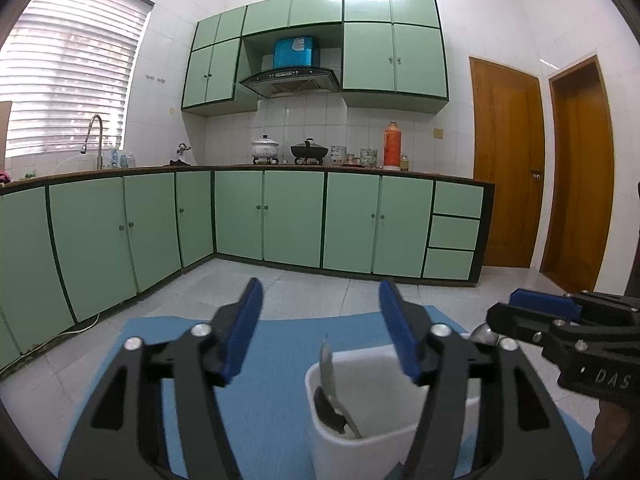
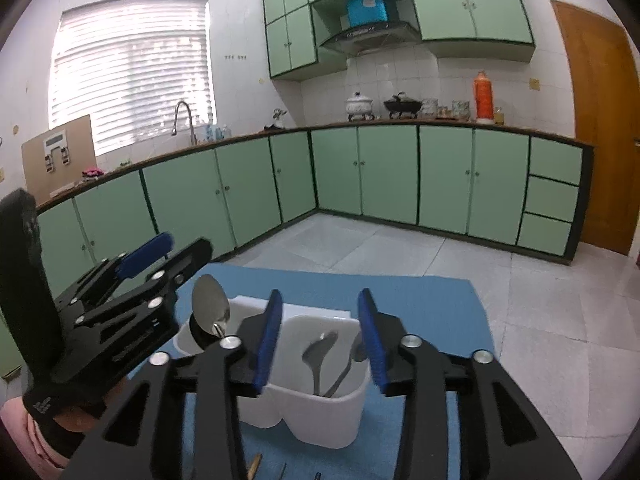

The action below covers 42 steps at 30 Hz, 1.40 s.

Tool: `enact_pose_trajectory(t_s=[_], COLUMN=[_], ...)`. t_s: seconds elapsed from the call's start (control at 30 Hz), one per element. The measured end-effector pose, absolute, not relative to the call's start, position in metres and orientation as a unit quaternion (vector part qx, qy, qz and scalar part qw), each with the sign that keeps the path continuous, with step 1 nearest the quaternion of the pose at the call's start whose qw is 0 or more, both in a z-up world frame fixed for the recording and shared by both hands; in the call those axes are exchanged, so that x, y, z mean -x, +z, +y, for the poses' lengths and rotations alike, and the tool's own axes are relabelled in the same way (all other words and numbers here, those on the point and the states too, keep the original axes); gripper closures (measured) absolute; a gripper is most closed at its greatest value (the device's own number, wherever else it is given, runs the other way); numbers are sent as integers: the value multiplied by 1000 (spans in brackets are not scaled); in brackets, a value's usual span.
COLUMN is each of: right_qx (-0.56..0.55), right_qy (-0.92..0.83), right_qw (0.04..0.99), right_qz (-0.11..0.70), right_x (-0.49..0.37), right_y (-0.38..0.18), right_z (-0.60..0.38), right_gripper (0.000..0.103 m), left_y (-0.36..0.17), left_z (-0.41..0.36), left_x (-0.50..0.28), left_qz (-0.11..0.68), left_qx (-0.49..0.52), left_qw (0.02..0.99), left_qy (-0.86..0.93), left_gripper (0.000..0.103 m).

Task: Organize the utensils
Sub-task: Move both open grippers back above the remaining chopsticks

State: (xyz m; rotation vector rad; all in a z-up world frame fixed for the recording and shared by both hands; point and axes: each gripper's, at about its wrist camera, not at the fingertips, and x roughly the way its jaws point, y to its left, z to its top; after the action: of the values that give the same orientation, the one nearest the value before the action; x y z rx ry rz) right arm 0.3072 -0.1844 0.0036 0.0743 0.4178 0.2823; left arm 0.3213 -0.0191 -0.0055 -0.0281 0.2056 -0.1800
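- A kitchen with green cabinets; a blue mat (image 2: 420, 300) lies on the bench, seen from two wrist cameras.
- A white caddy (image 2: 320, 420) stands on the mat, with a left and a right compartment.
- The left compartment holds a spoon (image 2: 210, 306) standing bowl-up; the right holds two spoons (image 2: 318, 354) leaning handle-down.
- The left gripper (image 1: 320, 324) hovers above the left compartment, jaws apart and holding nothing.
- The right gripper (image 2: 320, 340) hovers above the right compartment, jaws likewise released and empty.
- Tips of further utensils (image 2: 256, 466) show on the mat at the near edge of the right view; what they are cannot be told.
- Judgement: some utensils are sorted and the loose ones near the edge seem to come next.
- To do this well, a gripper should draw back clear of the caddy rim, drop low over one loose utensil, and pinch it mid-handle so it does not swing.
- Lowering it handle-first into a compartment avoids knocking the standing spoons or tipping the light caddy.
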Motion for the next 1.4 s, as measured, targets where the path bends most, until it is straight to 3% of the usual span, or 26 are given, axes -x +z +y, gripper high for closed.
enact_pose_trajectory(t_s=[0.37, 0.6, 0.83, 1.0, 1.4], right_qx=[-35, -35, -41, -38, -43], right_qy=[104, 99, 85, 67, 42], right_qw=[979, 978, 974, 970, 962], right_qz=[175, 179, 207, 231, 266], right_x=[-243, -195, -145, -114, -65], right_y=[12, -5, -43, -77, -124], right_z=[-208, -209, -206, -201, -209], right_gripper=[35, 27, 22, 11, 11], left_y=[3, -18, -50, -76, -116], left_z=[3, 8, 10, 6, 4], left_x=[-250, -190, -140, -116, -72], left_qz=[106, 138, 183, 216, 257], left_qx=[26, 31, 39, 34, 18], left_qw=[991, 987, 979, 973, 964], left_qy=[-81, -76, -74, -73, -71], left_gripper=[16, 10, 7, 6, 5])
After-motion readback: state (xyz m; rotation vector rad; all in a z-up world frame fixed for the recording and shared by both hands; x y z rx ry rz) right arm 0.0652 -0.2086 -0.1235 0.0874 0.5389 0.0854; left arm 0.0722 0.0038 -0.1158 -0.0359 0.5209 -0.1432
